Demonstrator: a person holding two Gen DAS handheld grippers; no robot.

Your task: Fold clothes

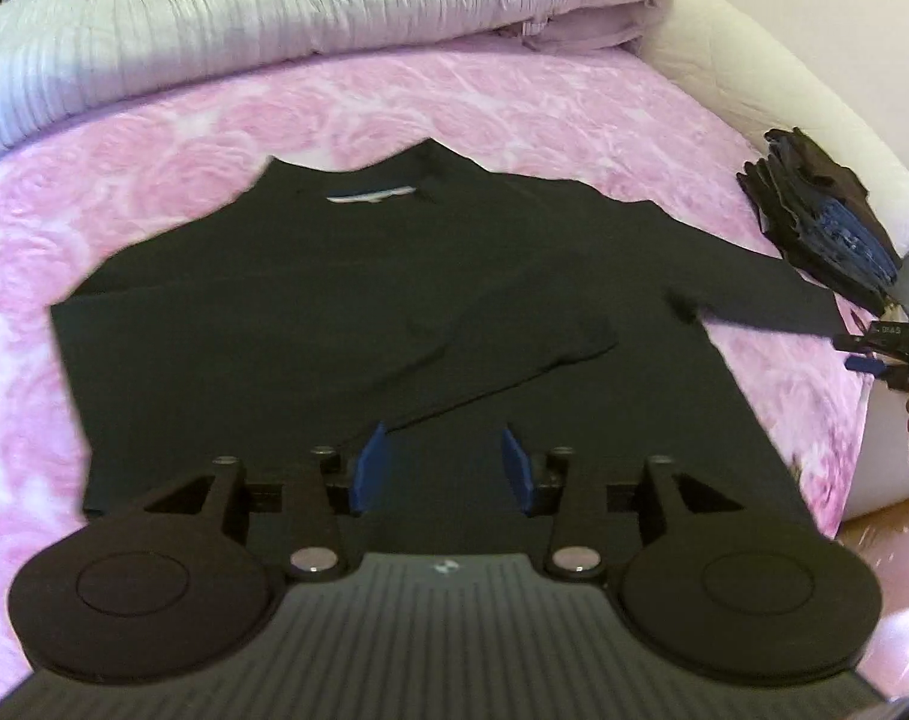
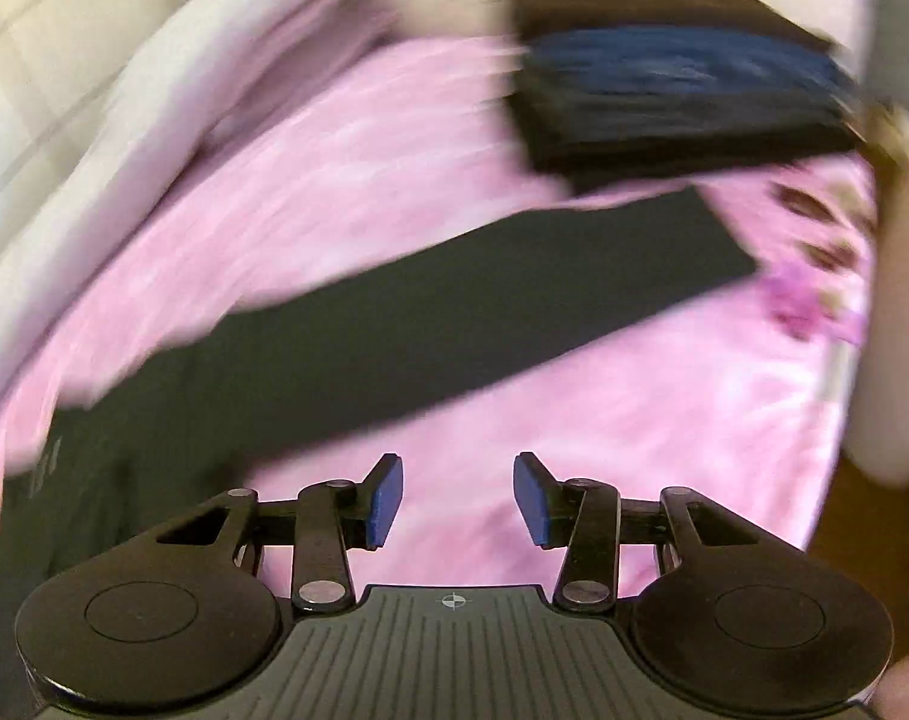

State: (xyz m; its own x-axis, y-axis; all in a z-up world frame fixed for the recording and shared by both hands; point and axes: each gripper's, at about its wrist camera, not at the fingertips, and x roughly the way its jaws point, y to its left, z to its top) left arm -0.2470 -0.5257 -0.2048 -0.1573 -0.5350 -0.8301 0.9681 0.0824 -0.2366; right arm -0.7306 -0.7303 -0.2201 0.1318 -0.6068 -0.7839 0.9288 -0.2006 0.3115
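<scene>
So, shirt [image 1: 310, 312] flat on bed [image 1: 514, 114], one sleeve folded in. Both your grippers, left [image 1: 448, 465] and right [image 2: 457, 498], part-open, empty. Grab far-right sleeve [image 2: 514, 282] near cuff, fold straight across.

Open pink bedspread [image 1: 514, 102] surrounds the flat black shirt [image 1: 310, 276] on three sides. A rolled white blanket [image 1: 274, 18] blocks the far edge, and a stack of folded clothes [image 2: 676, 72] sits just beyond the outstretched sleeve [image 2: 454, 312].
</scene>
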